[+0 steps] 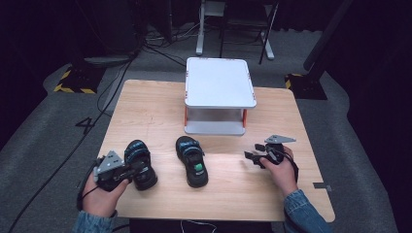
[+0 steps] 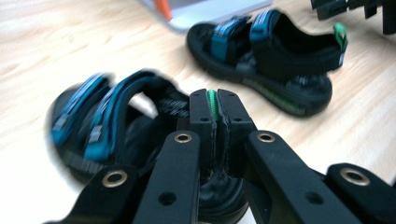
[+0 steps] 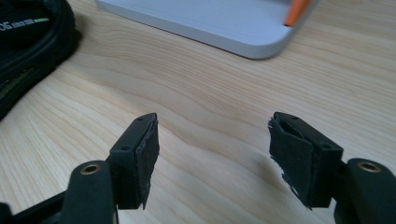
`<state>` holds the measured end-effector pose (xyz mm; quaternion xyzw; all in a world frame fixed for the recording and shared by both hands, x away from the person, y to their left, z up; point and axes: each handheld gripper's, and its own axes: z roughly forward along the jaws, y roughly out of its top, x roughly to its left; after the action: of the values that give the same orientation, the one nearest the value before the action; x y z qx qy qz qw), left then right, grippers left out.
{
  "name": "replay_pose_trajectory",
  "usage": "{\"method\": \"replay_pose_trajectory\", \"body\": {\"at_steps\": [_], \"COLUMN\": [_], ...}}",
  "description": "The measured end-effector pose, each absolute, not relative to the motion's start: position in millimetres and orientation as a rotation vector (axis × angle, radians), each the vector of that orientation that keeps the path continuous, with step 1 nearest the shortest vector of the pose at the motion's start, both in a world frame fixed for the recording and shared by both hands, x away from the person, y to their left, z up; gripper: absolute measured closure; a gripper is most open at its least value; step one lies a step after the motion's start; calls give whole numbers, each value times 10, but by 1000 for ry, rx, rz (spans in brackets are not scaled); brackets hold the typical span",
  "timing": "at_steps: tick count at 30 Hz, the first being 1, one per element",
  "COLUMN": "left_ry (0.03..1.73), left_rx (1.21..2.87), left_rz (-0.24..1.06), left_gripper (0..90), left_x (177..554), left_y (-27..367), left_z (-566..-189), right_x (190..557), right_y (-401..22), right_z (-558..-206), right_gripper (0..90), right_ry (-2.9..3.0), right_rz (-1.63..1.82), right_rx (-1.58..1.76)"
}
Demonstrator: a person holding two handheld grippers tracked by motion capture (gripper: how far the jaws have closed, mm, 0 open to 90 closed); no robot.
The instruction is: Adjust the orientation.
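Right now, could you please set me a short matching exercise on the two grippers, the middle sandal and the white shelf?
Things:
1. left gripper
2. right gripper
3. middle sandal
4. white shelf

States or places:
A. stands at the table's far edge
B. jaws open over bare wood
C. lies untouched on the table
D. jaws shut on a sandal's green heel tab

Pairs: 1-D, 2-B, 3-C, 4-A
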<state>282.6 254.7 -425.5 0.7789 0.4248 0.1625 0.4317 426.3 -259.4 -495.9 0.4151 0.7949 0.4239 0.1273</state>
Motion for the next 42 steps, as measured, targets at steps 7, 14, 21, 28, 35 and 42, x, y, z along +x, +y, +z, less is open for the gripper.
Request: {"method": "replay_pose_trajectory", "body": {"at_steps": [7,14,21,28,35,42], "left_ry": [1226,1234,1230,1278,1346,1318], "left_rx": [1980,1869,1960,1923,1882,1842], "left_rz": [427,479,484,300,339,364], "left_gripper": [861,479,182,294,741,810], "left_x": [2639,2630,2697,2748,2764,2812], "left_y": [2854,2886,2789,2821,2957,2926], "left_z": [-4289,-4311,-4397,-4536,-4562,-4469], "right_x": [4376,4407,4394,4393,4373,4344], "right_y": [-2388,-2330,-2362,-2354,-2372,-2426], "right_z": [-4948,-4949,-4952,-4960,-4963,-4965], "right_gripper": [334,335,335,334,334,334], "right_ry": [2361,2377,2372,2377,2374,2363], "right_rz": [1255,1262,1257,1252,1249,1242], "right_rx": [1145,1128,1140,1138,1148,1154]}}
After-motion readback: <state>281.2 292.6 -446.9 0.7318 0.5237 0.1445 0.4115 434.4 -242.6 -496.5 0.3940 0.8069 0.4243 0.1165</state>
